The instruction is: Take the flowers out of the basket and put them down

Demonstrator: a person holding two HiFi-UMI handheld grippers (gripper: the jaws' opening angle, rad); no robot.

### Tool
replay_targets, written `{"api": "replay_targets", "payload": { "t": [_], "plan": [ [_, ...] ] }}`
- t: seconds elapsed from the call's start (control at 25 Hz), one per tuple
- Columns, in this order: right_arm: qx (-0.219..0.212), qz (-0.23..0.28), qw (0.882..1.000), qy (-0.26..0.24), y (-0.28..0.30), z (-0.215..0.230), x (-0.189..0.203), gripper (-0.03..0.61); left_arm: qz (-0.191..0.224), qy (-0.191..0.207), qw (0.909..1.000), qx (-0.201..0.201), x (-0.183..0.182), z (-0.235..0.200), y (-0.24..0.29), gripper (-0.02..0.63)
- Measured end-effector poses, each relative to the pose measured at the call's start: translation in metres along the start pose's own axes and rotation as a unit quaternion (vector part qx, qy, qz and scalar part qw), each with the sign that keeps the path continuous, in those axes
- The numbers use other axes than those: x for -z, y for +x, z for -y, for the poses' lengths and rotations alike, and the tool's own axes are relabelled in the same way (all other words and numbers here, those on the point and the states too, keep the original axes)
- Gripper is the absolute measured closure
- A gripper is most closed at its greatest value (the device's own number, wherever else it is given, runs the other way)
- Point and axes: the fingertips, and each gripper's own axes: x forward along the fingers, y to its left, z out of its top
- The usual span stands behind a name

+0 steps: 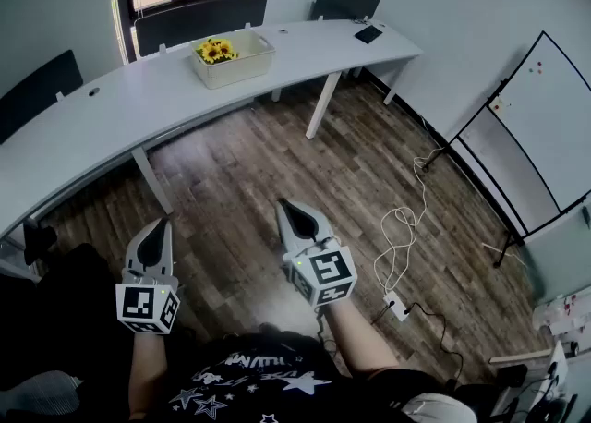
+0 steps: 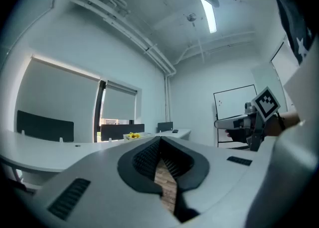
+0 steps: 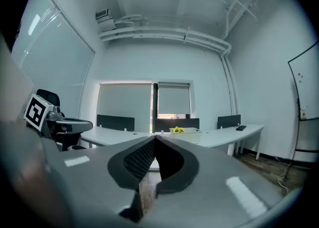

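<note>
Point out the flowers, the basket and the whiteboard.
flowers [image 1: 216, 50], head view, on the yellow blooms.
basket [image 1: 237, 71], head view, on its front wall.
whiteboard [image 1: 543, 126], head view, on its white face.

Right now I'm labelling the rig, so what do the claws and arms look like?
Left claw and right claw: pale grey shells tapering to a point, black ribbed pads, a white cube with black square markers on each. Black T-shirt with white stars.

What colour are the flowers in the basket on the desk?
The flowers are yellow with dark centres; the head view shows them best.
</note>
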Motion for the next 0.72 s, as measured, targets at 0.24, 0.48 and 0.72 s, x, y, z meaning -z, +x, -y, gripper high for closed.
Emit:
{"api": "replay_targets", "payload": {
  "t": [0.24, 0.48, 0.72],
  "plan": [
    [0.021, -0.011, 1.000, 0.002, 0.005, -0.004, 0.012, 0.577, -0.013, -0.001, 0.9994, 0.031, 0.009, 0.003, 0.007, 0.604],
    [0.031, -0.029, 0.999, 0.006, 0.007, -0.014, 0.026, 0.577, -0.025, -0.035, 0.9978, 0.050, 0.022, -0.003, 0.000, 0.604],
    [0.029, -0.004, 0.999, 0.037, 0.001, -0.025, 0.040, 0.575, -0.035, -0.048, 0.9968, 0.054, 0.043, -0.018, -0.009, 0.604]
  ]
}}
